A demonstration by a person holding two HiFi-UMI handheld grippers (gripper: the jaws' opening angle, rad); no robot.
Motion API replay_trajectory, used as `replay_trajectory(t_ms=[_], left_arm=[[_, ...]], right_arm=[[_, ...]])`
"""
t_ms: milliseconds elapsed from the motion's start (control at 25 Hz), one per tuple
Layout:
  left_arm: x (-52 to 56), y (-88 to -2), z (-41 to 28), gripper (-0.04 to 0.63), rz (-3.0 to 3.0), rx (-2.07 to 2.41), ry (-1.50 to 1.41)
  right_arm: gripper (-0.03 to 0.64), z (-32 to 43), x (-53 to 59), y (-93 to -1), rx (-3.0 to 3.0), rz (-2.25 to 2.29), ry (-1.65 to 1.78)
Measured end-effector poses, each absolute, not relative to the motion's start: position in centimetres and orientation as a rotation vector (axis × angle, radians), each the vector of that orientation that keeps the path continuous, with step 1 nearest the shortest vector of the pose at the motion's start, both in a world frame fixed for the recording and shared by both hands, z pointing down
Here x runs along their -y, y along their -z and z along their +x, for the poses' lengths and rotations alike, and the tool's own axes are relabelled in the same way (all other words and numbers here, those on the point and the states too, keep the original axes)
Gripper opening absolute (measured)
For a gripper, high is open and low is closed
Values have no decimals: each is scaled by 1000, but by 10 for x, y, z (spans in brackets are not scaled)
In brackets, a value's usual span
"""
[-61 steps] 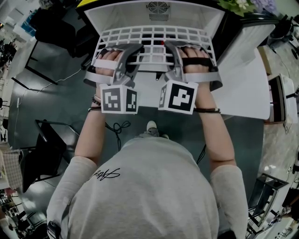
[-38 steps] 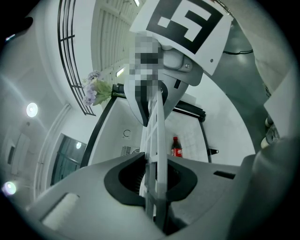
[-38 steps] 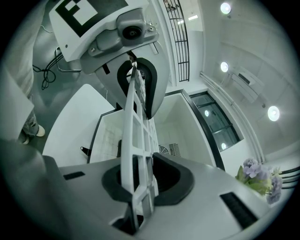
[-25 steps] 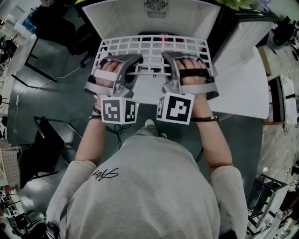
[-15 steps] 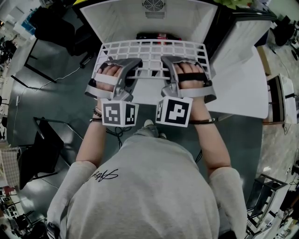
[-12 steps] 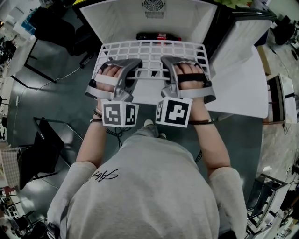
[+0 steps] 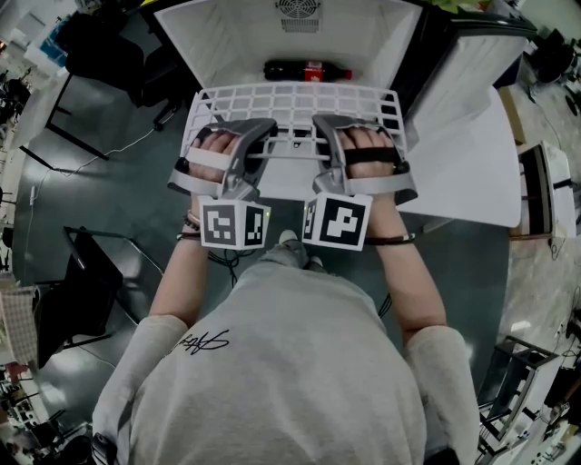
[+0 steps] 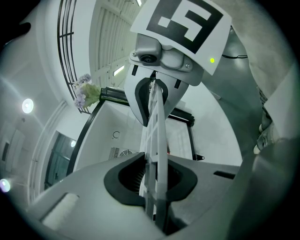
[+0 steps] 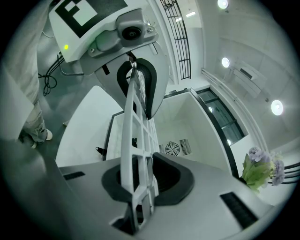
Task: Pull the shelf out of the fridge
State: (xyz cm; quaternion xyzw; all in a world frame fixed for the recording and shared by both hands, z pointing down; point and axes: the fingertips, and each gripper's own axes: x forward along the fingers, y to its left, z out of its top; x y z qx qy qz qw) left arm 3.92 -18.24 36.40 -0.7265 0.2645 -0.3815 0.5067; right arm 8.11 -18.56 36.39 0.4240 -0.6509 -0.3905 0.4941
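Your left claw [image 8: 154,174] is closed narrow on the front rail of the one white grid shelf [image 7: 300,98]. From its own camera the shelf shows edge-on, rising straight from between the pads and hiding what lies dead ahead. From above, your hand and the claw's grey shell cover the pads, so the grip cannot be seen there. Two marker cubes sit just behind the claws, one on each.

The shelf stretches ahead of both claws toward the open fridge [image 7: 227,36]. Just past its far edge one dark bottle [image 7: 304,70] lies on its side, its label too small to read. Beyond that, one round fan grille [image 7: 297,11] is cut off by the top of the head view.

Your right claw [image 9: 143,182], just beside the left, is likewise pinched narrow on the same front rail. To its right stands the fridge door [image 7: 472,154], swung open. One bunch of flowers [image 9: 260,168] shows further right, blurred.
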Motion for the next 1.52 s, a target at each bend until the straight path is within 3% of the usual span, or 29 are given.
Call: replay_trajectory(t_ms=[1520], left_arm=[[176, -373, 32, 48, -1752, -633, 930]], right_arm=[[49, 75, 180, -374, 1584, 1024, 936]])
